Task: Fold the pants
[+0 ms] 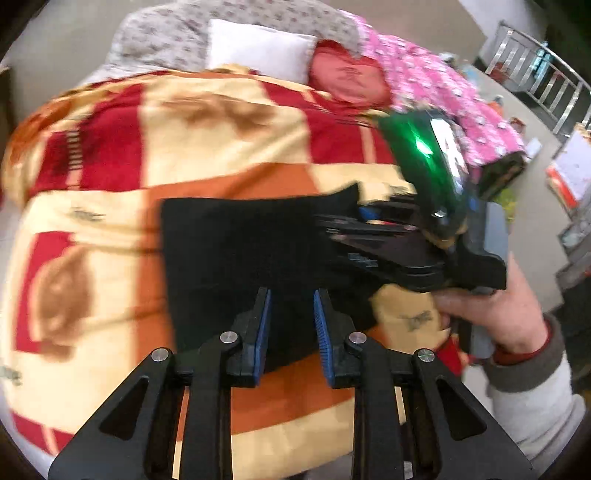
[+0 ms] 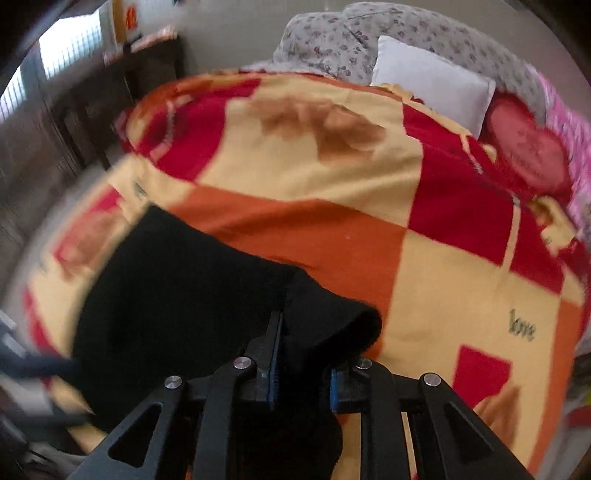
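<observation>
The black pants (image 1: 236,251) lie folded on a red, orange and cream blanket (image 1: 221,122) on a bed. My left gripper (image 1: 291,306) hovers over the pants' near edge, jaws apart and empty. My right gripper (image 1: 373,232) comes in from the right in the left wrist view, blurred, at the pants' right edge. In the right wrist view the pants (image 2: 177,295) spread to the left, and a fold of black cloth sits between the fingers of my right gripper (image 2: 303,350).
A white pillow (image 1: 258,48), a red heart cushion (image 1: 347,77), a grey floral quilt (image 1: 177,26) and a pink quilt (image 1: 436,85) lie at the bed's head. Dark wooden furniture (image 2: 103,103) stands left of the bed. A metal railing (image 1: 535,74) stands at the far right.
</observation>
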A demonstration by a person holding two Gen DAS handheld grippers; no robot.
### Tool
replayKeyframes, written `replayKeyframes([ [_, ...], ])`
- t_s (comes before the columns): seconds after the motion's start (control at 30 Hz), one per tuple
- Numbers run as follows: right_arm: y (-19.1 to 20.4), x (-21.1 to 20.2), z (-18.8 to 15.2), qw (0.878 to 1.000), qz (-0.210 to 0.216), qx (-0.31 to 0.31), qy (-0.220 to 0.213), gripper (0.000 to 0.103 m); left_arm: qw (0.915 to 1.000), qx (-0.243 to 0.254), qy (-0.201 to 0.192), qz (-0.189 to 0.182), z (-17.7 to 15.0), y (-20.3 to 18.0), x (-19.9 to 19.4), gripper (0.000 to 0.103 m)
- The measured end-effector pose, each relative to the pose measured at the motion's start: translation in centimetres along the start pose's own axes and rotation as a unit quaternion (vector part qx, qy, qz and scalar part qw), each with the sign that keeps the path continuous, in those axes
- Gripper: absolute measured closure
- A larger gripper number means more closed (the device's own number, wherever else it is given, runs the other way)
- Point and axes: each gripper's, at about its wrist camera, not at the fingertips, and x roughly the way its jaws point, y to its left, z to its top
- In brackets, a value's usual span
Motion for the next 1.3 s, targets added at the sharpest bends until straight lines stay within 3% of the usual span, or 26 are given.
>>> replayKeyframes([
  [0.13,-1.5,-3.0,0.5,0.998,0.035,0.038,-0.019,0.079,0.9991,-0.002,-0.016,0.038,0.6,2.0,-1.0,0.079],
  [0.27,-0.6,-7.0,0.4,0.997,0.047,0.038,-0.056,0.075,0.9986,0.007,-0.010,0.051,0.8,2.3,0.4,0.079],
  [0.43,0.5,-8.1,0.0,0.997,0.013,0.028,-0.077,0.075,0.9974,0.017,0.016,0.068,0.5,2.0,3.5,0.079],
  [0.5,0.3,-7.8,0.2,0.994,0.070,0.038,-0.076,0.074,0.9973,0.007,0.026,0.068,0.5,2.4,4.7,0.079],
  [0.6,0.9,-6.2,0.5,0.992,0.104,0.035,-0.056,0.074,0.9977,-0.003,0.021,0.065,0.6,2.8,5.0,0.079],
  [0.77,1.9,-2.7,0.5,0.996,0.083,0.020,-0.005,0.074,0.9972,0.002,0.018,0.072,0.6,2.5,5.0,0.079],
  [0.83,2.3,-2.6,-1.2,0.999,0.049,-0.002,0.012,0.074,0.9975,0.001,0.017,0.069,0.6,2.7,4.9,0.079],
  [0.93,1.6,-2.9,-4.7,0.999,0.041,-0.006,0.034,0.073,0.9979,-0.004,0.017,0.062,0.5,3.0,5.0,0.079],
  [1.1,-0.7,-2.6,-7.8,0.994,0.082,0.069,0.009,0.065,0.9971,0.005,0.009,0.076,0.3,2.5,5.6,0.077],
  [1.2,-1.1,-3.6,-7.4,0.992,0.089,0.085,0.001,0.065,0.9960,0.013,0.008,0.089,0.3,2.0,5.2,0.077],
  [1.3,-0.8,-6.4,-6.1,0.993,0.078,0.078,-0.046,0.065,0.9944,0.013,-0.006,0.105,0.6,2.0,4.2,0.077],
])
